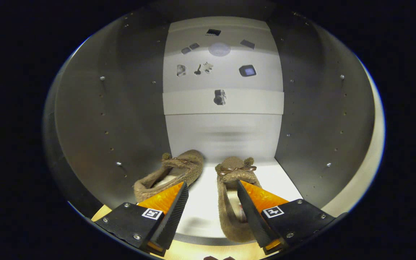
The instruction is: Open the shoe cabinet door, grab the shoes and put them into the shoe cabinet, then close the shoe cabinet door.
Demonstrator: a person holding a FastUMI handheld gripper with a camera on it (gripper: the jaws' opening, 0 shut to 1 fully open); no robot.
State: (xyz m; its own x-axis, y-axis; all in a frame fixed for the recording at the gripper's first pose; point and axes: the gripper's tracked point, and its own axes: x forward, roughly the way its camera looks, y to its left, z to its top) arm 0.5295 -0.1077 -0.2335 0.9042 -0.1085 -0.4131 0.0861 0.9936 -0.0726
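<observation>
Tongs (211, 187) spread wide inside the shoe cabinet (85, 119), 2 fuzzy brown shoes (172, 173) on its white floor, right shoe (231, 202) touching the right finger.

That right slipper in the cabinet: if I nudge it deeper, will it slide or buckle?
The right slipper looks fuzzy and soft, so it would probably fold rather than slide stiffly. It seems light, and the smooth cabinet floor should offer little drag. The claw is open, its fingers straddling the slipper's inner edge.

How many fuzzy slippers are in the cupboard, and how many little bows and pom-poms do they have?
Fuzzy brown slippers: 2, left and right, on the cabinet floor
Bows: 2
Pom-poms I can see: 2
Total: 6
The gripper jaws are open, holding nothing.
</observation>
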